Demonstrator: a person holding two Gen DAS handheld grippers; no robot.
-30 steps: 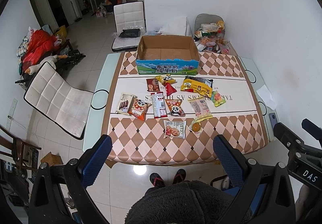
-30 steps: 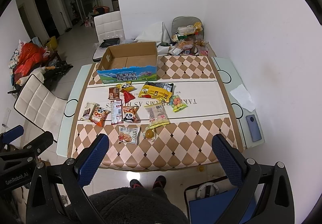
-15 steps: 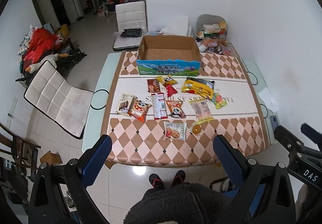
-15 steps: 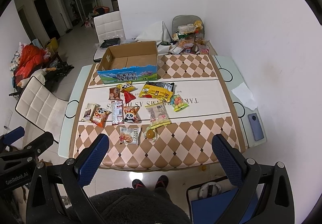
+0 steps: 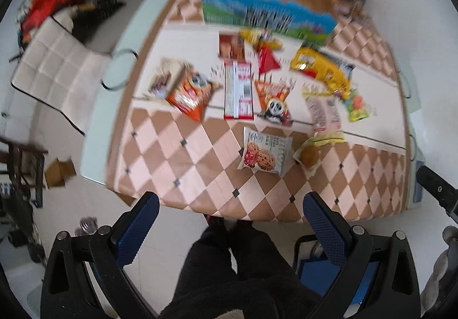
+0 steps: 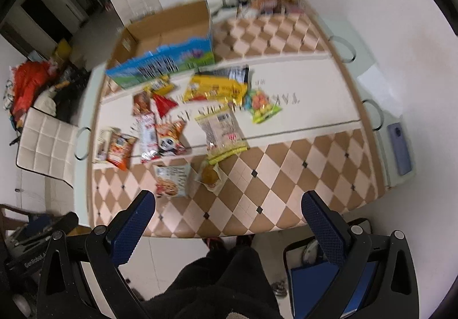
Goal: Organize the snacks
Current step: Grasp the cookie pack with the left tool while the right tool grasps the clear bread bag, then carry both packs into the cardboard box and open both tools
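Both views look down on the table point(image 5: 160, 164) from its near edge; both are motion-blurred.

Left gripper point(image 5: 229, 221): its blue fingers point(image 5: 137, 228) are spread wide apart, nothing between them, hanging over the near table edge and the floor. At its 12 o'clock lies the cookie pack point(image 5: 264, 151), with a small round bun point(image 5: 309, 154) just beside it at 3 o'clock. Farther up, from left to right: a pale pack point(image 5: 160, 81) touching the orange bag point(image 5: 189, 94), then the long white pack point(image 5: 238, 90), the panda bag point(image 5: 274, 102), a clear cracker pack point(image 5: 323, 111) and the candy bag point(image 5: 357, 104). Behind these sit a brown pack point(image 5: 231, 45), a red pouch point(image 5: 267, 61) and a big yellow bag point(image 5: 320, 70). The open box point(image 5: 266, 17) stands at the far side, at 12 o'clock.

A white chair point(image 5: 54, 72) is at 10 o'clock, off the table.

Right gripper point(image 6: 227, 218): fingers point(image 6: 322, 230) likewise wide apart and holding nothing, over the near edge. The cookie pack point(image 6: 171, 180) and bun point(image 6: 209, 175) lie at its 11 o'clock; the cracker pack point(image 6: 221, 133) and candy bag point(image 6: 260, 105) at 12; the yellow bag point(image 6: 214, 88) beyond. The box point(image 6: 163, 64) is at 11 o'clock, far. A phone point(image 6: 399, 148) lies at 2 o'clock on the table's glass edge.
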